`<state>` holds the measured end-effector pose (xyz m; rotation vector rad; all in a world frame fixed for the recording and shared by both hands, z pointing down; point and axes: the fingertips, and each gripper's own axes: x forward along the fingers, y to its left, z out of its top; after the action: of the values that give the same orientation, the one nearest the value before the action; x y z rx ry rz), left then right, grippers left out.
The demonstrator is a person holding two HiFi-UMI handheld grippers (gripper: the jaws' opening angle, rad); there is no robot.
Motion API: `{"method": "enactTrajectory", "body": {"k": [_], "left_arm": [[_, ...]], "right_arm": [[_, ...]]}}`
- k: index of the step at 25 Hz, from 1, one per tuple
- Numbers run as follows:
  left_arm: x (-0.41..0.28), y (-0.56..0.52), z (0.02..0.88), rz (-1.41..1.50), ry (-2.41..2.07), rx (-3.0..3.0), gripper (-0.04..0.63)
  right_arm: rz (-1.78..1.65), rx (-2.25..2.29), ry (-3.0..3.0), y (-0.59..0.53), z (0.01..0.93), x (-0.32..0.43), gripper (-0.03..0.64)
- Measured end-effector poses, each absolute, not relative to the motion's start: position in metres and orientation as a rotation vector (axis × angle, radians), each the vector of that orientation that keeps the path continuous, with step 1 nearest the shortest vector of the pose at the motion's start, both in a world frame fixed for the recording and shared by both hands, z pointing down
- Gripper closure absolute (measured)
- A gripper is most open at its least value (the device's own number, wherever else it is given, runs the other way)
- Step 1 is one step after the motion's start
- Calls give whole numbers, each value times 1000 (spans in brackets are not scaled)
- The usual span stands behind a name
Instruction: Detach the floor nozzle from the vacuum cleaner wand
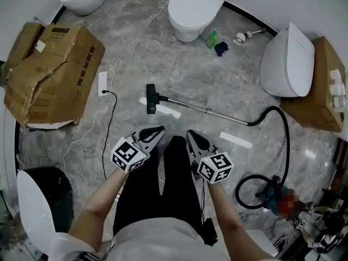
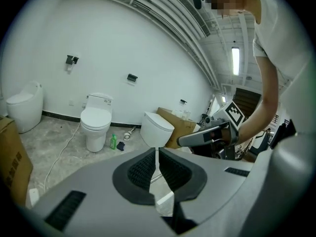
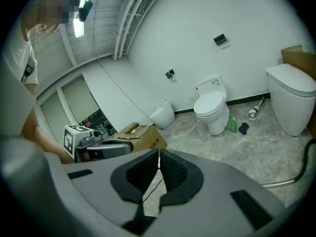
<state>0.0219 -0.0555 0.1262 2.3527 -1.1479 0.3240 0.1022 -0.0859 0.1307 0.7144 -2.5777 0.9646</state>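
Well, the left gripper (image 1: 159, 130) is closed tight with nothing in it; the right gripper (image 1: 191, 134) is closed and empty too; each gripper's own view shows its black pads pressed together. Both are held side by side over the person's legs (image 1: 174, 189), tips pointing ahead and a bit down; I think they sit like that because no grab has begun yet, and the vacuum is the thing right in front of them.

Just past the tips, but not touching them, lies the floor nozzle (image 1: 150, 98); it is flat on the grey floor (image 1: 179, 69), well apart from the toilet (image 1: 193, 10) and the cardboard box (image 1: 51, 69). It is on the wand (image 1: 201, 109), so the job is not done.

The shiny wand lies flat; its long line runs from left to right in the head view, and the right end slants a little toward the person, where it meets the black hose (image 1: 284, 140). The nozzle is at the left end and faces left; its own long side goes across the wand, like the top of a T.
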Motion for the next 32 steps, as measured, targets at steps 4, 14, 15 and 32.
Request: {"method": "enactTrajectory", "body": {"k": [4,14,15,32], "left_arm": [[18,-67,158,360,-1157,2346,584],[-17,-111,253,434,-1118,2347,583],[-19,-115,267,431,-1113,2347,583],[-32,-101,576,399,-1018,2257,583]], "right_arm": [[930,697,-2574,-107,161,110,598],[791,721,-2547,-161,254,82,598],[787,721,-2547,-164,267,78,598],[685,740,-2545,-182,555,59,598]]}}
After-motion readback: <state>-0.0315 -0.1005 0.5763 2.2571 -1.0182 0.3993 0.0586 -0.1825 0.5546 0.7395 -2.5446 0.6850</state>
